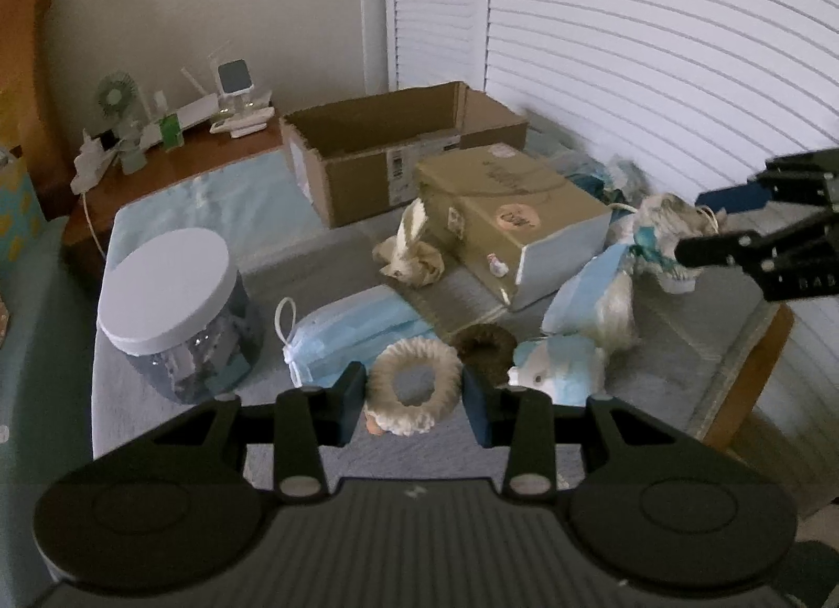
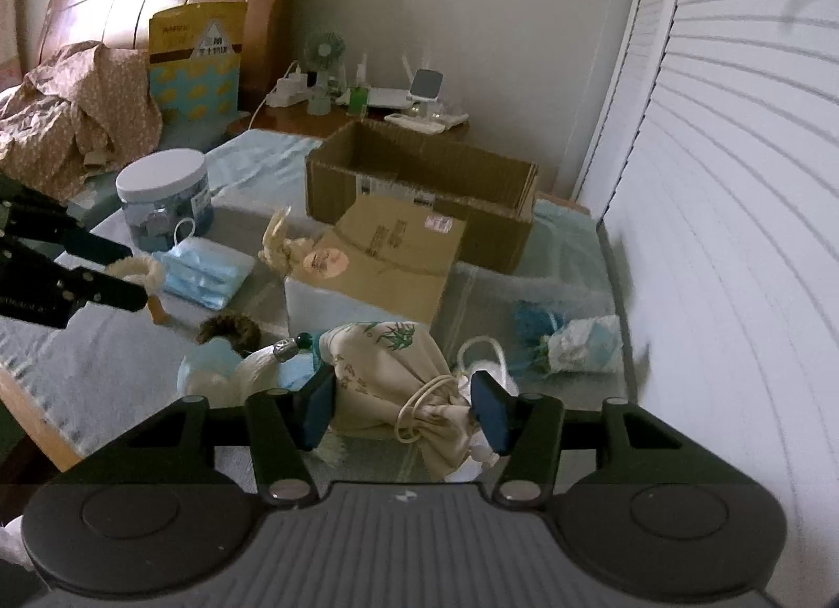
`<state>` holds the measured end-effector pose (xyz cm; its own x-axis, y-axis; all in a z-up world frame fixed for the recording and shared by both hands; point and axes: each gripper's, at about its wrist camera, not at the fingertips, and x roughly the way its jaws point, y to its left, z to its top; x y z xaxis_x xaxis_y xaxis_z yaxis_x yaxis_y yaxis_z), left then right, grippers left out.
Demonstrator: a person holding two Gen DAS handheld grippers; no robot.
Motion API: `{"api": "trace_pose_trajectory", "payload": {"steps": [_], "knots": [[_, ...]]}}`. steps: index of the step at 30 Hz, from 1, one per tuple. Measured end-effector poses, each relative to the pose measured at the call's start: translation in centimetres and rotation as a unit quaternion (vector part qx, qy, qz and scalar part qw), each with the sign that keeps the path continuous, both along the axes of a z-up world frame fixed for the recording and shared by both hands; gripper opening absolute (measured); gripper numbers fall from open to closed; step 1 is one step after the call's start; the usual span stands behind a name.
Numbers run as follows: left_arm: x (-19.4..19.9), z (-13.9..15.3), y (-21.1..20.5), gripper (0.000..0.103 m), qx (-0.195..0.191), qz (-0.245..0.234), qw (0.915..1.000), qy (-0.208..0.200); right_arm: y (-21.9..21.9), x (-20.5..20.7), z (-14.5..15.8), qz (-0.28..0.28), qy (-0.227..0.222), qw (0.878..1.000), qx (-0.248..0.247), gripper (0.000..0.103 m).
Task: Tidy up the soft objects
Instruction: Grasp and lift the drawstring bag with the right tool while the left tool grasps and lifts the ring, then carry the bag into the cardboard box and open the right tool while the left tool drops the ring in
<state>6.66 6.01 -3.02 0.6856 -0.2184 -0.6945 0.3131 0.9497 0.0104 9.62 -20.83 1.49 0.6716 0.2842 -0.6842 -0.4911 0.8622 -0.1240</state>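
Risk first, as I read it from my seat: both tongs carry soft things that give under pressure, and either could slide out on the way to the open cardboard box (image 2: 419, 178) at the back of the bed. My left tongs (image 1: 414, 393) are drawn in narrow on a cream scrunchie (image 1: 414, 388), their pads pressing its two sides; it is a loop that squashes, so a quick swing could let it fold and slip. A small tag hangs under it and might catch on the grey blanket (image 1: 524, 451).

My right tongs (image 2: 404, 409) sit at a middling width around a cream drawstring pouch (image 2: 398, 377) printed with green bamboo. The left pad presses the cloth; the right pad meets only the bunched neck and its cord, so I judge the hold to be shallow. If the contents shift, the pouch may sag and drop onto the face masks (image 2: 210, 267) or the brown scrunchie (image 2: 230, 330) just beside it. The closed tan carton (image 2: 388, 251) stands between the pouch and the open box, so a low carry would bump it.

Both tongs point forward and downward at a moderate slant toward the bed, with the left pair visible at the right view's left edge.
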Motion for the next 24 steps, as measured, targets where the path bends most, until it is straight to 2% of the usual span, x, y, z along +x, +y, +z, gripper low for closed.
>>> {"api": "trace_pose_trajectory", "payload": {"steps": [13,19,24], "knots": [[-0.2,1.3,0.2,0.039,-0.017,-0.015,0.9996,-0.02,0.1,2.4,5.4,-0.008,-0.06,0.998,0.014,0.059],[0.0,1.9,0.5,0.039,-0.021,-0.021,0.9992,-0.028,1.0,5.5,7.5,-0.001,-0.081,0.997,0.016,0.059],[0.7,2.3,0.8,0.039,-0.027,-0.021,0.9989,-0.033,1.4,10.0,9.1,0.002,-0.082,0.996,0.027,0.059]]}}
